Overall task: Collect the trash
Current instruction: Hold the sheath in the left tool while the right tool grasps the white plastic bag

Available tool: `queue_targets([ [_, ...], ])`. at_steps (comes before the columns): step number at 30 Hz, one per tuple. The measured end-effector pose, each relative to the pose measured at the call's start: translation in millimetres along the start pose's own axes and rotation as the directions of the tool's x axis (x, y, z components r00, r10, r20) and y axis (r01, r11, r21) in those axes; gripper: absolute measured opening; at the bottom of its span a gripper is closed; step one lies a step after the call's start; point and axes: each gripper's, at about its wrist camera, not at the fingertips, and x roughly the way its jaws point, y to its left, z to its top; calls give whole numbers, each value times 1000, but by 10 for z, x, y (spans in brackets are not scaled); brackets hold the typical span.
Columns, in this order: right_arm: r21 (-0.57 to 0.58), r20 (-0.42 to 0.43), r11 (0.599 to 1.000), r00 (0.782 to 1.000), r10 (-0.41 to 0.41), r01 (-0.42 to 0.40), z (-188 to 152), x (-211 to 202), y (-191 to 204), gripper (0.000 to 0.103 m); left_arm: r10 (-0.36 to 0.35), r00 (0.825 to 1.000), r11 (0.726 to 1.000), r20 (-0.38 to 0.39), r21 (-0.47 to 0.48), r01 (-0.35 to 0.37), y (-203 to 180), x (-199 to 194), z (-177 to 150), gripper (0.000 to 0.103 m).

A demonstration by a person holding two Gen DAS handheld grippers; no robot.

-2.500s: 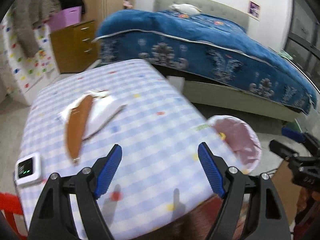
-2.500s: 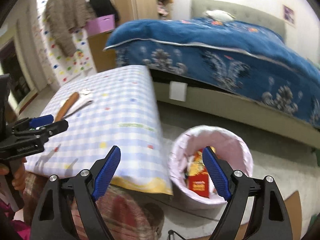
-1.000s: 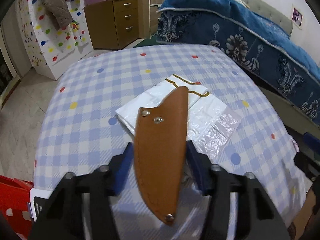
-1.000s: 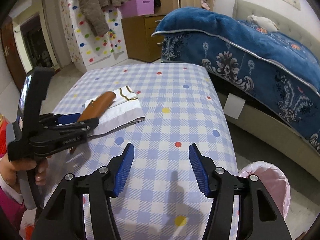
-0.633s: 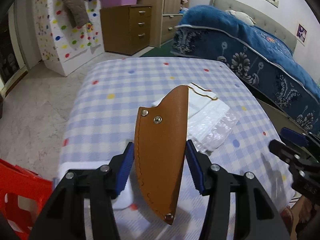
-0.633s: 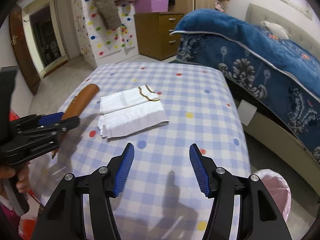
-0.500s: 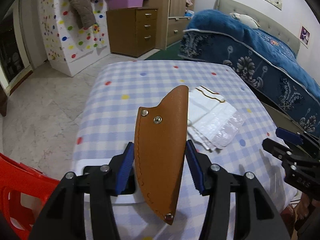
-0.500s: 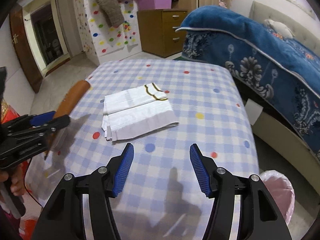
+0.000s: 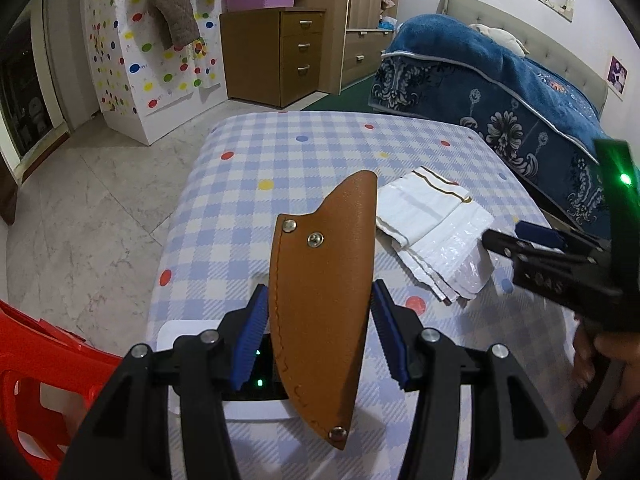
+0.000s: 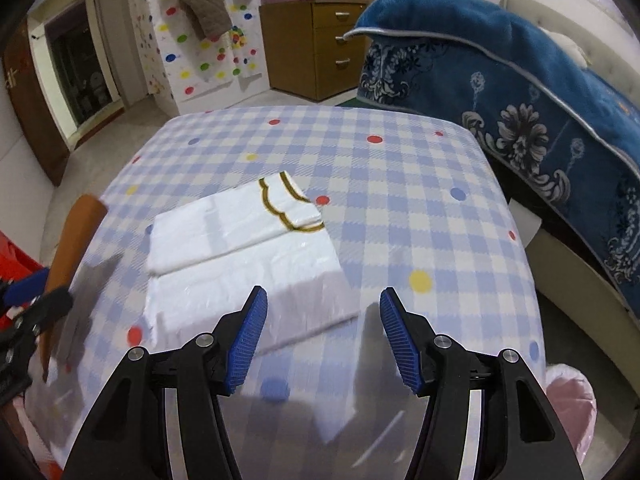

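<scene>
My left gripper (image 9: 318, 316) is shut on a brown leather sheath (image 9: 324, 276) and holds it upright above the near left part of the checked table (image 9: 304, 148). The sheath also shows at the left edge of the right wrist view (image 10: 70, 256). A folded white plastic bag with gold trim (image 10: 240, 252) lies mid-table; it also shows in the left wrist view (image 9: 436, 228). My right gripper (image 10: 322, 320) is open and empty, just above the bag's near edge. A pink-lined trash bin (image 10: 572, 400) stands on the floor at the right.
A white device with a green light (image 9: 256, 384) lies on the table under the left gripper. A red plastic stool (image 9: 24, 364) is at the left. A blue-covered bed (image 10: 520, 68) runs along the right, with wooden drawers (image 10: 316, 44) behind.
My left gripper closed on the sheath, lifted it off the bag and drew back left. My right gripper swung from above the bin to over the table, close to the bag.
</scene>
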Motion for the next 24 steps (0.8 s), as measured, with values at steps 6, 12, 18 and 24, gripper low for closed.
queue_targets([
  [6,-42,5,999,1000,1,-1,-3,37,69,49,2,1000,1000,-9,-2,-2,7,14,-27,51],
  [12,-80,5,996,999,49,-49,-159,-111,179,6,-2,1000,1000,-10,-8,2,-18,-48,-70,51],
  [18,16,121,993,986,116,-119,-253,-676,10,3,-2,1000,1000,5,2,1,-78,-250,-146,51],
  [24,48,222,992,969,107,-120,-411,-1367,-164,2,-62,998,997,29,41,60,-356,-488,-211,51],
])
